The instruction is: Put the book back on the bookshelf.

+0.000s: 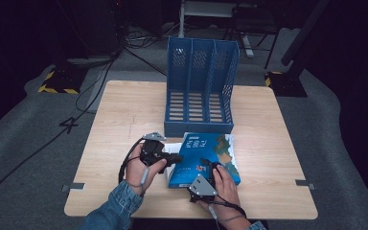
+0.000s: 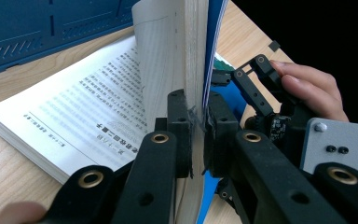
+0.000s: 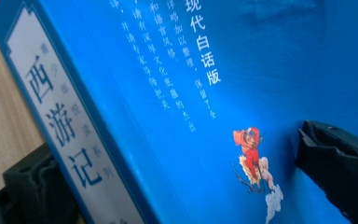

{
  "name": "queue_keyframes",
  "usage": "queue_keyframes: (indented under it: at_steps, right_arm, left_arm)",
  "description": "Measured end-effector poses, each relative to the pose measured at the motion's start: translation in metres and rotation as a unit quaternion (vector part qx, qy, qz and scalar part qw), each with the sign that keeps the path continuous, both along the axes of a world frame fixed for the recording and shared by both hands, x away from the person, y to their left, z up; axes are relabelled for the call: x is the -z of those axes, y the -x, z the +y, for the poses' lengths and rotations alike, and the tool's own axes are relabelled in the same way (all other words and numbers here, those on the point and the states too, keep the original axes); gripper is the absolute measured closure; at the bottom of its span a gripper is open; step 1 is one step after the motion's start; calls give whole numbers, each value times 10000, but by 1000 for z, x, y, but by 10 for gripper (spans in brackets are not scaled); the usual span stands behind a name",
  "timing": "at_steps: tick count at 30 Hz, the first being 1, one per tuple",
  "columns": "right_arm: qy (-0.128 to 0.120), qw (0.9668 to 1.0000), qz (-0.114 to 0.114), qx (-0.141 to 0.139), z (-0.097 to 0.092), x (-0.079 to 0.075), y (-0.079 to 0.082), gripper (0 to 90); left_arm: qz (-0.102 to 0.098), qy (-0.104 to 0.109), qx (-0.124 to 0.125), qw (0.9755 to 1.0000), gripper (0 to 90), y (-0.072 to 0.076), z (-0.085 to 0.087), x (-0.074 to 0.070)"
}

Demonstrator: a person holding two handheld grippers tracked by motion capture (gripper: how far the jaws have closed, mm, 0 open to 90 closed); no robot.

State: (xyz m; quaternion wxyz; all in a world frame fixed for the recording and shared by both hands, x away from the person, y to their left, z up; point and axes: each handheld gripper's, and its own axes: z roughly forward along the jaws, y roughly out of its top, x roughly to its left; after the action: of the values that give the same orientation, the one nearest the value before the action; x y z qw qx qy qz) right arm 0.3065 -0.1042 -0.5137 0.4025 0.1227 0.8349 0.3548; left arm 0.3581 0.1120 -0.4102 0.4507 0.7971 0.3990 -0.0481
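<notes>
A thick book with a blue cover lies on the wooden table in front of a blue three-slot file holder. My left gripper is at the book's left edge. In the left gripper view it is shut on the lifted cover and a sheaf of pages standing upright, with the printed pages lying open to the left. My right gripper is at the book's near edge. In the right gripper view it clamps the book, one jaw on the blue cover, the other behind the spine.
The file holder's base stands just behind the open book. Bare tabletop lies to the left and right of the book. Cables run over the grey floor beyond the table's far left corner.
</notes>
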Motion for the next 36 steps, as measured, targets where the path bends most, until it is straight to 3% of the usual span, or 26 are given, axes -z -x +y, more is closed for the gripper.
queue_keyframes:
  at_steps: [3, 7, 8, 10, 16, 18, 23, 26, 28, 30, 32, 36]
  right_arm:
    - [-69, 9998, -60, -195, 0, 2, -3, 4]
    - [-88, 9996, 34, -272, 1, 1, -6, 5]
    - [-91, 9995, 72, -291, 1, 1, -7, 6]
    - [-117, 9994, 142, -277, 2, 1, -9, 7]
    - [-98, 9992, 52, -382, 8, 1, -11, 7]
    - [-98, 9992, 73, -388, 12, 1, -12, 7]
    - [-120, 9994, 146, -290, 17, 1, -14, 4]
    - [-114, 9997, 99, -177, 21, 1, -15, 5]
    - [-103, 9998, 43, -146, 25, 1, -15, 7]
    - [-84, 9999, 15, -136, 27, 1, -15, 13]
    - [-15, 9998, -110, -179, 33, 2, -15, 34]
    - [17, 9997, -154, -172, 41, 2, -16, 41]
  left_arm:
    - [-226, -259, -183, 9992, 823, 2, -3, 2]
    - [-479, -530, -320, 9969, 784, 4, -6, 7]
    - [-494, -611, -333, 9964, 767, 4, -6, 9]
    - [-229, -760, -285, 9964, 766, 3, -4, 16]
    - [261, -540, -303, 9977, 766, 3, 3, 23]
    - [381, -381, -311, 9981, 780, 2, 4, 24]
    - [496, -134, -319, 9982, 810, -1, 8, 24]
    - [504, -128, -366, 9980, 815, -3, 8, 23]
    - [714, 37, -424, 9965, 813, -5, 9, 27]
    - [795, 90, -430, 9959, 805, -5, 9, 30]
    - [763, 42, -461, 9960, 776, -6, 7, 32]
    - [575, -117, -560, 9967, 771, -4, 4, 32]
